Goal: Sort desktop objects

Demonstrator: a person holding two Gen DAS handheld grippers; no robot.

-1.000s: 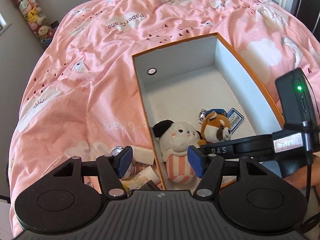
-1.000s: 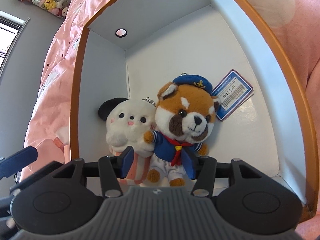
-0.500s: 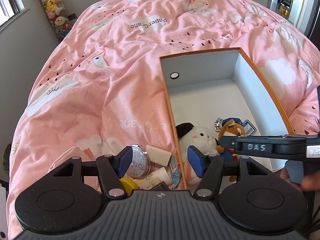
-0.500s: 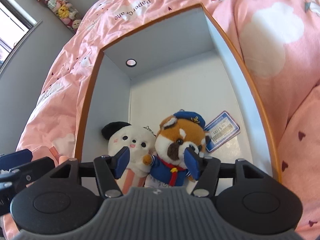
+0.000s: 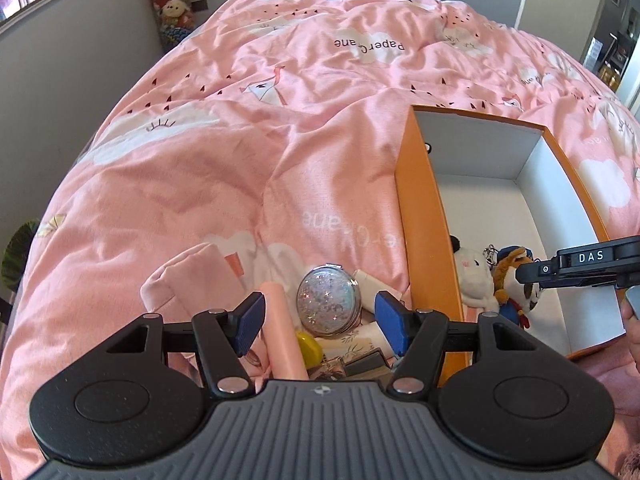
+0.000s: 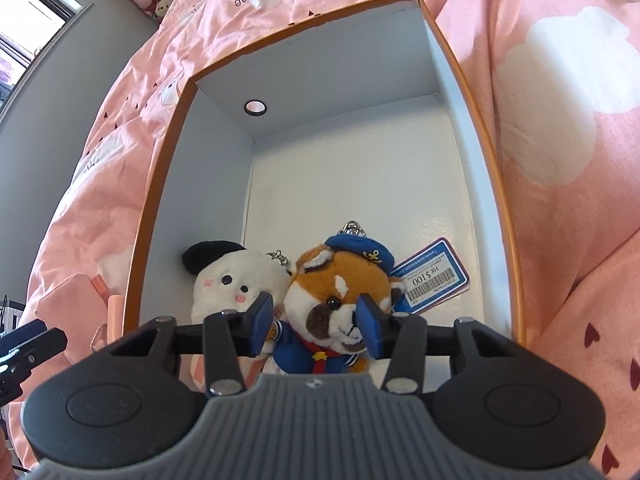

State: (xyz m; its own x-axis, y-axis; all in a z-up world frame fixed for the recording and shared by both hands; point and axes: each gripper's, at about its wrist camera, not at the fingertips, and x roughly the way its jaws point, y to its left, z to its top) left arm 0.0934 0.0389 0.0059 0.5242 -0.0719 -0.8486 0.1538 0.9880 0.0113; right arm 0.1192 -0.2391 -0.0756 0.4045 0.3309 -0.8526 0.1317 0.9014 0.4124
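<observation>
Each claw, the left claw [image 5: 320, 322] and the right claw [image 6: 316, 326], has blue pads on black linkage arms with silver screws, round black discs at four and eight o'clock, and a ribbed grey body bearing a small emblem. White "DAS" lettering marks the right claw's side.

Duvet [image 5: 248, 168]: pink, printed with white clouds and small dark hearts. Box [image 6: 160, 184]: orange outside, white inside. Fox plush [image 6: 336, 300]: orange and white, navy sailor cap and jacket, red scarf. Dog plush [image 6: 228, 280]: white, one black ear. Price tag [image 6: 436, 276]: blue-bordered white. Compact mirror [image 5: 328, 304]: silver glitter.
</observation>
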